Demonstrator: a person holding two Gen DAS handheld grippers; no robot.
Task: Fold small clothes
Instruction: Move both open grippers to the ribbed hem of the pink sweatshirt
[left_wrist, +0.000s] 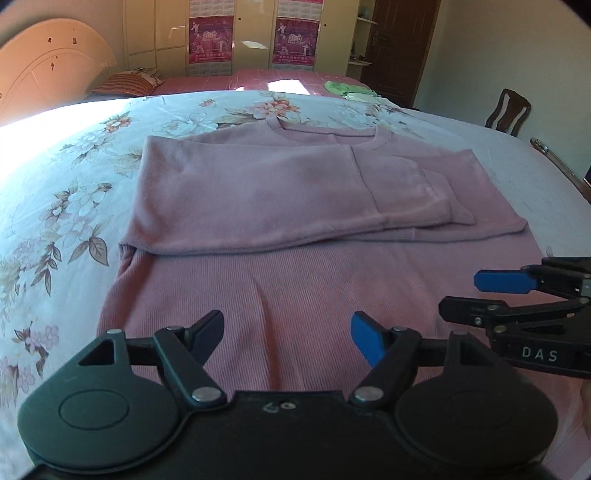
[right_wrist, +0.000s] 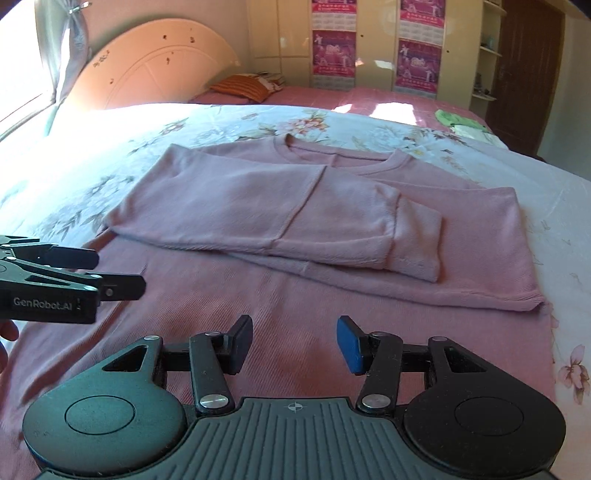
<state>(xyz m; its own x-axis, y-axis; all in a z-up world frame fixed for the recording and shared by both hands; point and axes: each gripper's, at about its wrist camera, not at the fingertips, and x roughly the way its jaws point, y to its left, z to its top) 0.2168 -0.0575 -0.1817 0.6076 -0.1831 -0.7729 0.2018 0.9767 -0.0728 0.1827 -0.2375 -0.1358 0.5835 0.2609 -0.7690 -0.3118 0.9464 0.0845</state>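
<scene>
Two grippers (left_wrist: 288, 332) (right_wrist: 295, 341) agape, sweater (left_wrist: 295, 280) hem beneath

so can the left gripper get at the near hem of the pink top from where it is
Probably yes. The left gripper hangs open right over the pink top's lower half, nothing between its jaws. The right gripper is beside it, also open, not in its way.

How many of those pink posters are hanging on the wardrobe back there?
2. One pink poster hangs on the wardrobe's left part, the other pink poster to its right. Paler sheets above and below them may be calendar pages.
</scene>
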